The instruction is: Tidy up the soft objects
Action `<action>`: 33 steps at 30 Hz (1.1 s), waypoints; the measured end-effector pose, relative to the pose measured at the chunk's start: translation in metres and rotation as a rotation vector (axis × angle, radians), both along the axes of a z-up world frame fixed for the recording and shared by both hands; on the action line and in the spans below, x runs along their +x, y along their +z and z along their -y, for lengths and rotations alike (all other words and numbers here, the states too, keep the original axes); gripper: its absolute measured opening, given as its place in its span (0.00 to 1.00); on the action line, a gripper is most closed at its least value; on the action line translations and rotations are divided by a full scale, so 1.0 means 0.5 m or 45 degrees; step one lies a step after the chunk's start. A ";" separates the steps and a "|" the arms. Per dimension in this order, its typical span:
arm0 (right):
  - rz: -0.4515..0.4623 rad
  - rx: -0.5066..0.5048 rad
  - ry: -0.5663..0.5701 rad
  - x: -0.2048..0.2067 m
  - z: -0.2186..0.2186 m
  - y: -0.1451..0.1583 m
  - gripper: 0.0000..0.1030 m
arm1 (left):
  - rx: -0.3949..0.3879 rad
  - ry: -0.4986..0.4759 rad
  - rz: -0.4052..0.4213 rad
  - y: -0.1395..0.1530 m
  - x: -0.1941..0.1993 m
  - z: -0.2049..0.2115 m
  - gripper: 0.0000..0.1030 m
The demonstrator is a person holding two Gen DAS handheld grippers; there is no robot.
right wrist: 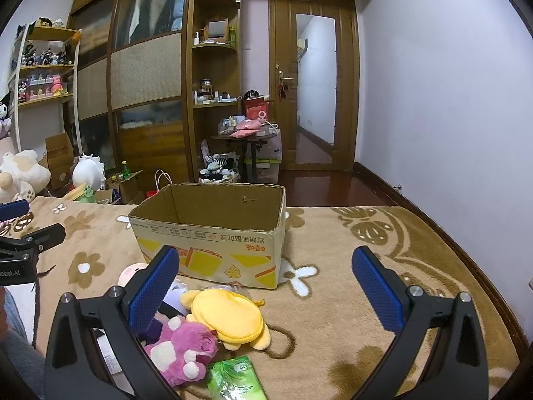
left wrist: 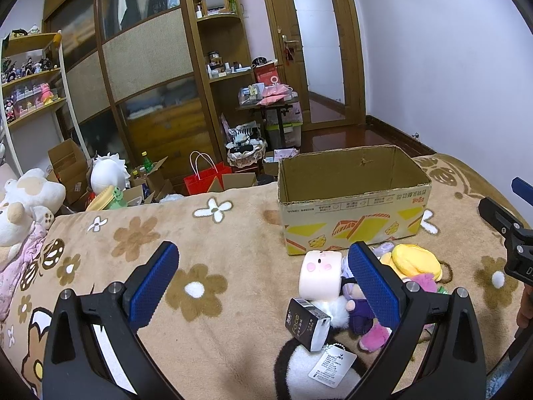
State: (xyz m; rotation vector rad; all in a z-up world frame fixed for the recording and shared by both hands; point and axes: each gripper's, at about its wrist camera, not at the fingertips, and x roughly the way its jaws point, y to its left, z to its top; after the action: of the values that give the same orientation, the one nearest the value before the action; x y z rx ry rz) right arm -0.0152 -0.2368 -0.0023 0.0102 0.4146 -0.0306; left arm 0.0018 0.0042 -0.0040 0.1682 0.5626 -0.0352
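An open cardboard box [left wrist: 353, 213] stands empty on a tan flowered blanket [left wrist: 206, 243]; it also shows in the right wrist view [right wrist: 213, 253]. A pile of soft toys lies in front of it: a pink-white cylinder plush [left wrist: 321, 275], a yellow plush [left wrist: 414, 261] [right wrist: 230, 320], a purple doll [left wrist: 358, 303], a pink bear [right wrist: 185, 350], a panda plush [left wrist: 313, 370]. A black tissue pack [left wrist: 308, 323] and a green packet [right wrist: 235, 380] lie among them. My left gripper [left wrist: 263, 286] is open, just left of the pile. My right gripper [right wrist: 266, 295] is open above the pile's right side.
Large plush toys [left wrist: 23, 200] lie at the bed's left end. Beyond the bed are open cartons, a red bag [left wrist: 206, 180], a wardrobe, shelves, a cluttered small table [left wrist: 269, 100] and a door. The bed's right edge [right wrist: 483, 266] meets a lilac wall.
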 end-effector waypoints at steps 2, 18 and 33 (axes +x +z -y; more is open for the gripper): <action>0.000 0.003 0.002 -0.001 0.000 0.000 1.00 | 0.001 0.001 -0.001 0.000 0.000 0.000 0.98; -0.003 0.009 0.011 -0.002 -0.002 0.000 1.00 | 0.006 0.000 -0.004 -0.005 0.002 -0.003 0.98; -0.004 0.005 0.014 -0.001 -0.004 0.001 1.00 | 0.007 0.001 -0.009 -0.005 0.005 -0.002 0.98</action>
State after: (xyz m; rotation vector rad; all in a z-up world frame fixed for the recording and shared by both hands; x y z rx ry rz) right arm -0.0156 -0.2348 -0.0016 0.0119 0.4176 -0.0187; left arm 0.0041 0.0052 -0.0067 0.1736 0.5696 -0.0335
